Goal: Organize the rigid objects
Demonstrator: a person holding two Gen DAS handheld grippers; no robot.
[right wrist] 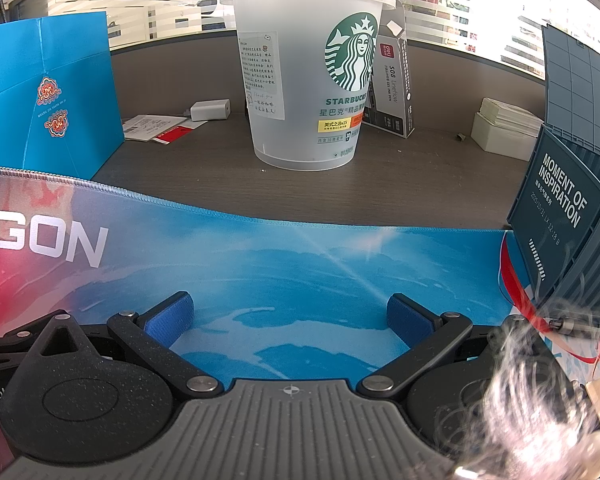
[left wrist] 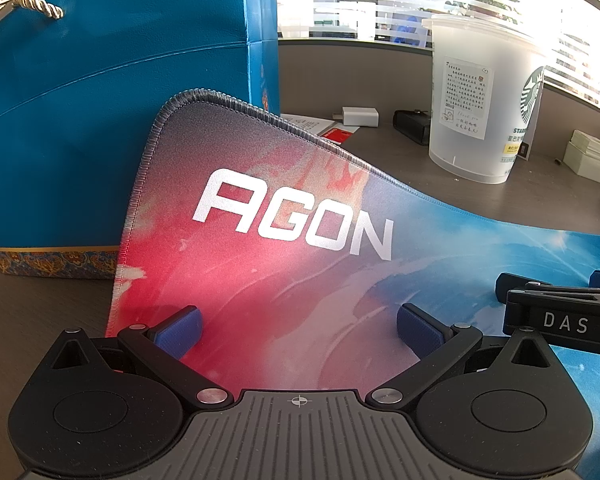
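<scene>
A frosted Starbucks cup [right wrist: 304, 80] with a lid stands upright on the brown desk, beyond the far edge of a red-and-blue AGON mouse mat [right wrist: 260, 264]. The same cup [left wrist: 480, 100] sits at the upper right in the left wrist view. My left gripper [left wrist: 298, 330] is open over the red part of the mat [left wrist: 260, 240], whose left corner curls up. My right gripper [right wrist: 288, 320] is open over the blue part, nothing between its fingers. The right gripper's body [left wrist: 564, 316] shows at the left view's right edge.
A tall blue gift bag [left wrist: 100, 120] with a rope handle stands at the left. A grey-blue box [right wrist: 568, 216] printed "MOMENT OF INSPIRATION" stands at the right. A pen box [right wrist: 392, 84], white charger [right wrist: 210, 110], white card box [right wrist: 500, 132], papers [right wrist: 152, 128] and a dark case [left wrist: 412, 126] lie behind.
</scene>
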